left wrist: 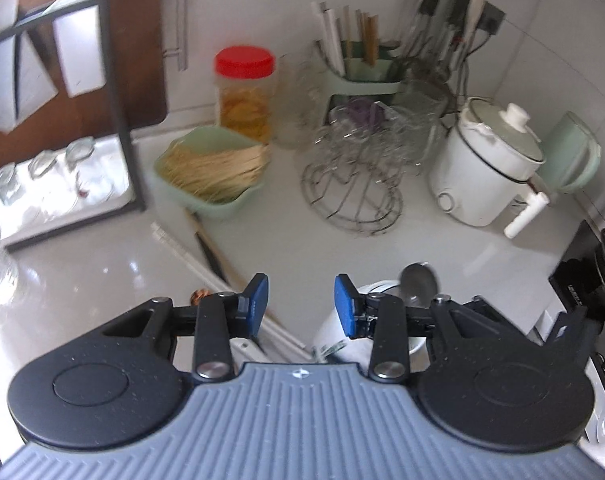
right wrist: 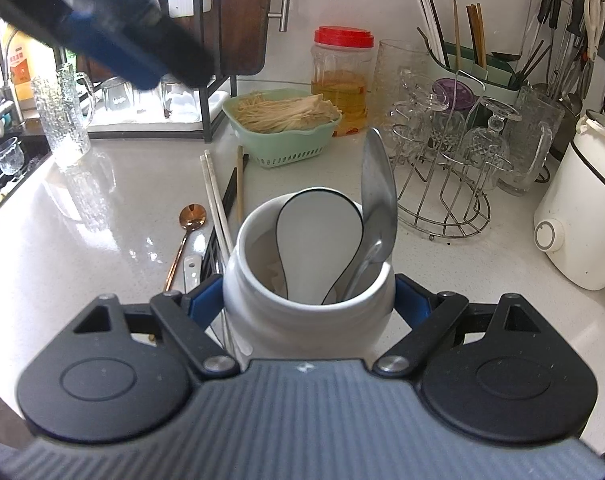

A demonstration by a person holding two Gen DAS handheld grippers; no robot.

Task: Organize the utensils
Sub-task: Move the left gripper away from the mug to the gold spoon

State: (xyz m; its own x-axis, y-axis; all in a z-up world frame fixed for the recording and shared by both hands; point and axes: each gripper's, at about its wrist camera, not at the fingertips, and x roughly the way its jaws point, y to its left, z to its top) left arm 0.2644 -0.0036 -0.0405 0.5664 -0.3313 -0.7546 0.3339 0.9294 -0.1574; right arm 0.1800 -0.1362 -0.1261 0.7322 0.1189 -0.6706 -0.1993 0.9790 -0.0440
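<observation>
My right gripper [right wrist: 308,300] is shut on a white ceramic jar [right wrist: 302,320], its blue pads pressed to both sides. Inside the jar stand a white spoon [right wrist: 318,232] and a metal spoon [right wrist: 378,192]. To the jar's left, white chopsticks [right wrist: 216,196], a wooden chopstick [right wrist: 239,184] and a copper spoon [right wrist: 190,220] lie on the counter. My left gripper [left wrist: 301,284] is open and holds nothing. It hovers over the counter, with the jar [left wrist: 334,332] and the metal spoon [left wrist: 418,284] low on its right. In the right wrist view it shows as a blur [right wrist: 142,68] at the top left.
A green basket of noodles [right wrist: 282,136] and a red-lidded jar [right wrist: 342,80] stand behind the chopsticks. A wire rack of glasses [right wrist: 442,184], a green utensil caddy [right wrist: 474,64] and a white electric pot [right wrist: 574,220] fill the right. A glass mug [right wrist: 66,120] stands left.
</observation>
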